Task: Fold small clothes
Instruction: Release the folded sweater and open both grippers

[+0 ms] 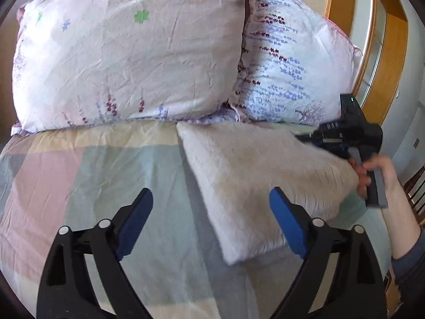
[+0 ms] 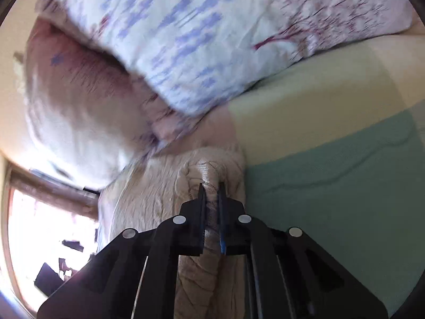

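A folded cream ribbed garment [image 1: 255, 175] lies on the pastel patchwork bed cover [image 1: 106, 186], right of centre. My left gripper [image 1: 211, 210] is open and empty, hovering over the garment's near left edge. My right gripper [image 2: 211, 186] is shut on a bunched edge of the cream garment [image 2: 204, 170]; its fabric runs between the pads. In the left wrist view the right gripper's body [image 1: 353, 133] sits at the garment's far right corner, its fingertips hidden.
Two large floral pillows [image 1: 127, 58] [image 1: 292, 66] stand against the head of the bed. A wooden door frame [image 1: 390, 53] is at the right. A bright window [image 2: 39, 212] shows in the right wrist view.
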### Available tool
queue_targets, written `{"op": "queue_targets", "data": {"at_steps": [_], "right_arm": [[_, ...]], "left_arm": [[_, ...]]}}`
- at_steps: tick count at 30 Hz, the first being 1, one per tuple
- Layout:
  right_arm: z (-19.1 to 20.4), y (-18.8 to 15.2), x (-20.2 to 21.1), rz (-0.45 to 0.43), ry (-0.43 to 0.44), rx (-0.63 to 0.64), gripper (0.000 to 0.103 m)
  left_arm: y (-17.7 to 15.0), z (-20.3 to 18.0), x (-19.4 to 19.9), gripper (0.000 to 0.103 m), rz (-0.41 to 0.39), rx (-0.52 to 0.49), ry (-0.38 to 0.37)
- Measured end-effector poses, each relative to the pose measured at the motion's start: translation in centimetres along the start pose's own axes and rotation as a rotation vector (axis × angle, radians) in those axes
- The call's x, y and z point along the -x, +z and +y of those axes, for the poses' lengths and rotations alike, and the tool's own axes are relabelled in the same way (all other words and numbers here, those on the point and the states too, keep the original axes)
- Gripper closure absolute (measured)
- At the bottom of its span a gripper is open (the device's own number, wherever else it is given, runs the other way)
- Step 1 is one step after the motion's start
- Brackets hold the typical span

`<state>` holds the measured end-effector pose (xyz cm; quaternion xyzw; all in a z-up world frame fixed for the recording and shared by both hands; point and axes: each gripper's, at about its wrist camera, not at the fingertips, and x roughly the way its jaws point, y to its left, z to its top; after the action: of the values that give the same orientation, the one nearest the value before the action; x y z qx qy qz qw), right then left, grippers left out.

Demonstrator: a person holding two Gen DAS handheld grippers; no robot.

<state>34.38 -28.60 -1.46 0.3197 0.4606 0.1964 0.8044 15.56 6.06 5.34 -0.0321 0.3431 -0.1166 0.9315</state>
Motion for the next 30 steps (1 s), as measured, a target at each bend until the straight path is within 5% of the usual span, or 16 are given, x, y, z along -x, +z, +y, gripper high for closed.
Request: {"op": "queue_targets", "data": {"at_steps": [6,8,12,15,16,18,22,30], "right_arm": [[2.1,-2.0,5.6,-0.098,-0.006,0.064,0.081],[3.1,-4.6,9.8,-0.155,0.129,0.141,0.046],[4.6,-10.0,11.0,-0.065,0.172,0.252,0.044],[3.0,-10.9,5.9,0.034,-0.010,0.208,0.048],[2.3,-11.0,5.4,0.044,-0.040,0.185,0.056],[2.1,-11.5,7.0,-0.015,-0.017,0.159,0.055],[3.8,-14.7,11.4,-0.157,-0.118,0.256,0.013],[4.4,-21.0,6.4,-0.091,-0.470,0.461,0.011]], "left_arm": [[-2.3,-0.9,0.8,0.002,0.010,0.045,0.090],[-3.2,-0.8,1.0,0.002,0.024,0.056,0.096],[-4.3,-1.2,0.2,0.002,0.070,0.080,0.100],[-4.7,-1.8,-1.1,0.002,0.117,0.107,0.112],[-4.8,-2.0,-1.5,0.002,0.134,0.111,0.113],[-5.0,-2.4,-2.2,0.002,0.166,0.116,0.137],[-5.9,-3.4,-3.3,0.002,0.192,0.070,0.194],[-6.3,-4.0,-3.9,0.002,0.236,0.025,0.239]]}}
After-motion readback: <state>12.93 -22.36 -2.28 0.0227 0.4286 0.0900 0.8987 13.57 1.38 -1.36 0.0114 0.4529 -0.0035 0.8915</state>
